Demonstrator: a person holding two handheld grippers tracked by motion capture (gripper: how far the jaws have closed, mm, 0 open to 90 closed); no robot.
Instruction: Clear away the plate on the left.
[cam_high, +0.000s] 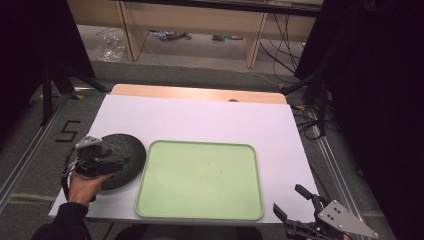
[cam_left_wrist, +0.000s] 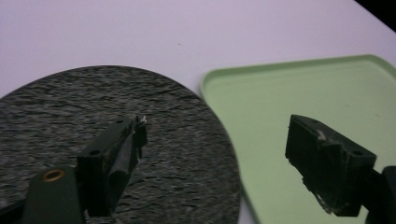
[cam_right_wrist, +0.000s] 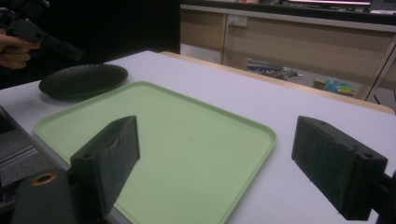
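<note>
Right now I am holding the right gripper at the near right corner of the table, off the tray's corner, and its jaws are standing wide apart with nothing between them; in the right gripper view they are framing the tray's near end. Next to it, the green tray is lying flat on the white tabletop, taking up the middle of the near half. Over on the near left I am keeping the left gripper above the dark plate, my hand wrapped round its grip at the table's edge. In the left gripper view its jaws are also spread wide, one hanging over the plate's rough surface and the other over the tray, gripping nothing. That plate is sitting on the table just beside the tray's left edge, its rim nearly touching it. Beyond the table, wooden furniture is standing on the grey floor.
</note>
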